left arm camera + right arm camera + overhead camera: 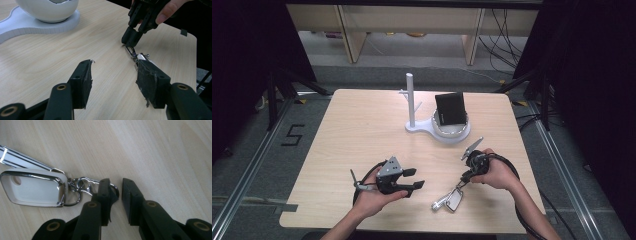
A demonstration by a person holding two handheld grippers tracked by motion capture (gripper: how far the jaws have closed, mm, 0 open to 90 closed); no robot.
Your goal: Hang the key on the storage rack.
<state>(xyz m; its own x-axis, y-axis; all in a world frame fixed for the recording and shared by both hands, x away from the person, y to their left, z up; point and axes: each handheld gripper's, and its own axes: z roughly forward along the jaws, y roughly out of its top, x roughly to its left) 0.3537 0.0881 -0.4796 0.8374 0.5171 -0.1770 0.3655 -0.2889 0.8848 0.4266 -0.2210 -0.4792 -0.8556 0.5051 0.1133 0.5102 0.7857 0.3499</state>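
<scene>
On your desk (362,130), the stand (411,102) sits near the far edge at its middle, with the bowl (452,131) touching it on the right and a box (450,109) in that bowl. The key fob (451,200) lies near the near edge, right of middle, between your left hand-held gripper (413,179) and right hand-held gripper (464,176), its ring (113,190) at the right one's tips.

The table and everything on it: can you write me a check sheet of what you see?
Surface: light wooden table, bare and clean where visible.
Job's things: car key with key ring lies flat near the front right; white stand with pegs, its white dish holding a black box, at the back.
Clutter: nothing seen.
Grippers: left gripper open, held above the table; right gripper slightly open, jaws at the key ring, one on each side of the ring's end loop.
Cables: black cable loops from the right gripper.
Surroundings: dark curtains, floor rails, a taped 5 on the floor.
</scene>
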